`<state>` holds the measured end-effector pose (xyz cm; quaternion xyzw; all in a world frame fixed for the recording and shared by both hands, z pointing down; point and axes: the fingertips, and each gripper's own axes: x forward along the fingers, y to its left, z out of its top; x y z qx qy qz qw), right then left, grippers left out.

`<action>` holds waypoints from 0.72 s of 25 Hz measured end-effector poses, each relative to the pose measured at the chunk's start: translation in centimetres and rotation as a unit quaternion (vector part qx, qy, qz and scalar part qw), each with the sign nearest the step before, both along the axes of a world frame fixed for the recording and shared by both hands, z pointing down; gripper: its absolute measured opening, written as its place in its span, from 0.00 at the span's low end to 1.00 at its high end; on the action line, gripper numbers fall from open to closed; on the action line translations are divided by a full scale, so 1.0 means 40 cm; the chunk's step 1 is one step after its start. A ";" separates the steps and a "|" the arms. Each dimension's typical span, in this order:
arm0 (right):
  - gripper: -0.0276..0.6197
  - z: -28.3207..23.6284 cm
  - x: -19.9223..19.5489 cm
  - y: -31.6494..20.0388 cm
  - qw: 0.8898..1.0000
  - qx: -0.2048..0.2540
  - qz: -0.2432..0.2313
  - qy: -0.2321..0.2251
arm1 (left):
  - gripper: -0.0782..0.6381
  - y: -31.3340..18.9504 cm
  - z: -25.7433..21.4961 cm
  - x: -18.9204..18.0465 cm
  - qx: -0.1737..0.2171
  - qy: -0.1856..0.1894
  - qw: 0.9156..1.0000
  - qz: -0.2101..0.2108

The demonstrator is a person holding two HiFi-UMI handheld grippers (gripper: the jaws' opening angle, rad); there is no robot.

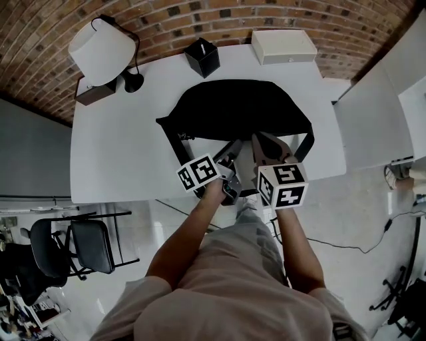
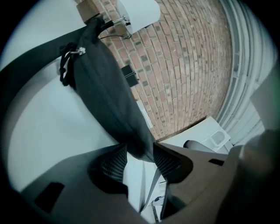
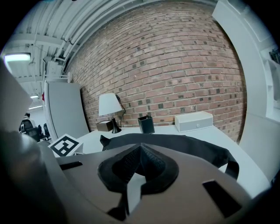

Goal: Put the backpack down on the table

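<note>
Head view: flat black backpack (image 1: 239, 110) in left claw (image 2: 140, 156), right claw (image 3: 140, 148) clenched

The backpack (image 1: 239, 110) is matt black cloth; the desk (image 1: 113, 160) smooth and white; the wall (image 1: 219, 13) rough brick.

I see, along the brick wall (image 1: 266, 13): lamp (image 1: 101, 48), brown box (image 1: 93, 93), black holder (image 1: 202, 56), white box (image 1: 284, 46); chair (image 1: 90, 245) lower left.
</note>
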<state>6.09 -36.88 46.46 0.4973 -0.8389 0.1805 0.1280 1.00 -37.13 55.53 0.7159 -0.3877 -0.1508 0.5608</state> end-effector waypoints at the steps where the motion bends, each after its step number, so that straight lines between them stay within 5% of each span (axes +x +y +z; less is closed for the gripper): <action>1: 0.05 -0.005 0.000 0.006 1.000 0.002 0.002 0.000 | 0.35 0.004 -0.016 0.001 0.010 -0.011 1.000 0.004; 5: 0.05 -0.028 -0.006 0.027 1.000 0.012 0.008 0.001 | 0.35 0.021 -0.094 -0.006 0.064 -0.079 0.995 0.023; 10: 0.05 -0.062 -0.015 0.055 1.000 0.024 0.009 0.005 | 0.32 0.047 -0.193 -0.012 0.146 -0.175 0.972 0.047; 18: 0.05 -0.122 -0.027 0.109 0.999 0.046 0.007 0.023 | 0.32 0.112 -0.292 -0.003 0.212 -0.240 0.944 0.082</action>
